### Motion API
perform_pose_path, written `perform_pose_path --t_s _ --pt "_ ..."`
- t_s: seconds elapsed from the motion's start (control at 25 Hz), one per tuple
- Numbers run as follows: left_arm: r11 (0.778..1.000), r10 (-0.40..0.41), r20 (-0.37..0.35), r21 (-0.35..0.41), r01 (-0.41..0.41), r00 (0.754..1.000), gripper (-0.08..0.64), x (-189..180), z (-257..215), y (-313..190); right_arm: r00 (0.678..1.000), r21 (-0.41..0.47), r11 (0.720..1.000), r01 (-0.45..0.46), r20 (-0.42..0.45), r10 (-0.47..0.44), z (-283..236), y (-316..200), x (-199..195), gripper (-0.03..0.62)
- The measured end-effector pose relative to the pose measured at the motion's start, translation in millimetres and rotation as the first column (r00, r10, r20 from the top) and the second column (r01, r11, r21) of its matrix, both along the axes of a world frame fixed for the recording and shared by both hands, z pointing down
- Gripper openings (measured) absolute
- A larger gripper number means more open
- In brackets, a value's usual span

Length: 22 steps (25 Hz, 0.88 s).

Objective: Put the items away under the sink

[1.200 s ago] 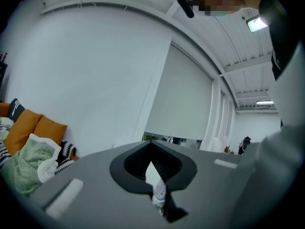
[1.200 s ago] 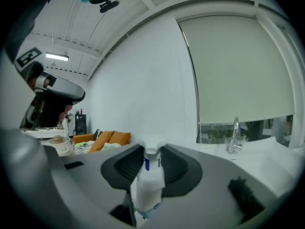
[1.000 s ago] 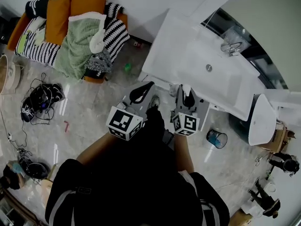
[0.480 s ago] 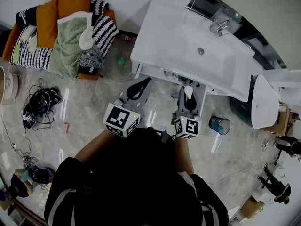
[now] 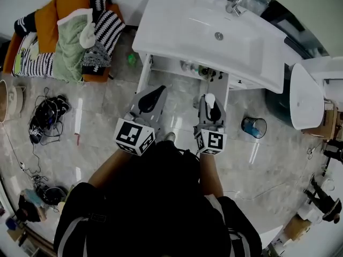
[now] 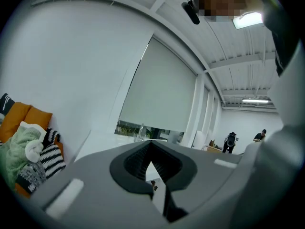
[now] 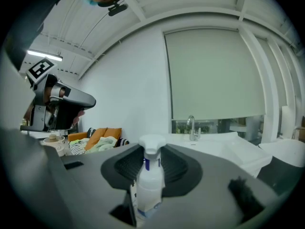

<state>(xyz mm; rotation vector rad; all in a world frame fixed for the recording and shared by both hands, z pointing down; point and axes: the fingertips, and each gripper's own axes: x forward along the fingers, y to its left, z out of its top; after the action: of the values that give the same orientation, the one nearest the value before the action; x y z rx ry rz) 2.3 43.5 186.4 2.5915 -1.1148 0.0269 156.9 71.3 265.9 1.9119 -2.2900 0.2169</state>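
While you stand facing the white sink cabinet (image 5: 177,23) at the top of the frame, your right gripper (image 5: 210,110) is clamped on a white plastic spray bottle with a blue collar (image 5: 209,98). The right gripper view shows that bottle (image 7: 148,187) upright between the pads, its trigger head rising above them and its long axis vertical.

Your left gripper (image 5: 151,97) has its jaws drawn together at the tips and carries nothing. The left gripper view (image 6: 151,160) shows only a thin sliver of light between the pads.

What the next move turns on is this: the open shelf under the basin (image 5: 177,67) lies straight up the frame from the bottle, well apart from it. Several small dark items (image 5: 202,70) already stand at the shelf's right-hand part. Your right hand sits below that crowded part and your left below the emptier left part. By my judgement you need to come down a good deal and go in level, keeping the bottle upright and steering it left of those items.

Underfoot is pale grey polished stone tile (image 5: 107,116), glossy and likely slick. An orange sofa heaped with green and striped blankets (image 5: 59,36) fills the upper left. Black cables (image 5: 48,114) lie at mid left. Beside the cabinet's right end stands a small blue bin (image 5: 250,127).
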Motion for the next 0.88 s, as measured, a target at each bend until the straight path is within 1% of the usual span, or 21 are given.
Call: perform_pose_path --t_s 0.12,0.28,0.44,0.56,0.68,0.88 --pt "1.000 -0.010 0.002 -0.001 0.010 1.000 0.006 12 4 23 1.000 -0.006 1.000 0.014 -0.004 -0.014 5 24 12 0.121" --pt "0.999 -0.033 0.020 0.005 0.033 0.999 0.006 22 16 41 1.000 -0.015 0.999 0.031 0.002 -0.031 18 41 26 0.121" --pt "0.997 -0.073 0.027 0.006 0.073 0.997 0.006 22 26 53 0.999 -0.024 0.998 0.051 0.007 -0.051 33 54 34 0.121" --pt "0.996 -0.087 0.041 0.018 0.086 0.995 0.006 17 32 56 0.999 -0.032 0.998 0.054 0.005 -0.054 47 60 35 0.121" --pt "0.996 -0.079 0.055 0.036 0.077 0.995 0.006 13 44 52 0.999 -0.029 0.998 0.054 0.006 -0.054 61 61 32 0.121" --pt "0.998 -0.040 0.056 0.044 0.038 0.998 0.006 18 89 32 0.999 -0.014 0.999 0.039 0.014 -0.038 100 47 28 0.121"
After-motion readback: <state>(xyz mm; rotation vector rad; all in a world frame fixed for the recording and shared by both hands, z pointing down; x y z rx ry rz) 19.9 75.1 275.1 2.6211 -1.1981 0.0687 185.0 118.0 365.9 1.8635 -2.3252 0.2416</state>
